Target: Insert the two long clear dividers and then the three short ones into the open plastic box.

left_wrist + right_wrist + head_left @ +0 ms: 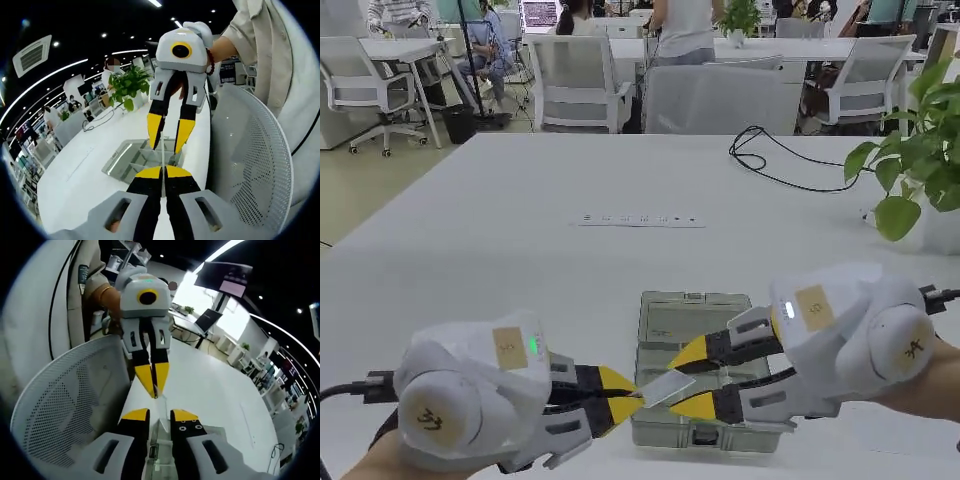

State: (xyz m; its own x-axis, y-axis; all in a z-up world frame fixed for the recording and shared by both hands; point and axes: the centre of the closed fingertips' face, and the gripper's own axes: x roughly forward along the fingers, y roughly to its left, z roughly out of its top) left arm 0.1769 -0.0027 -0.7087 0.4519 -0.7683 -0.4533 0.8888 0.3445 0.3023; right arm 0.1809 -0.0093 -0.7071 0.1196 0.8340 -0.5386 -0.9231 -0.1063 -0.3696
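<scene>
White table (520, 250) underfoot; left gripper (638, 396) pinches a clear divider (667, 389) over the box (692, 298) (near end hidden behind the grippers). Right gripper (696, 380) stands wide around the divider's other end, contact unclear.

The right tool (677, 384) covers the plastic box's (680, 320) right side.

Your head view is bright and evenly lit; shadows on the white table (520, 230) are faint. Both gripper views bend strongly at the edges, ceiling lights (104, 35) glare, and backgrounds look possibly soft.
</scene>
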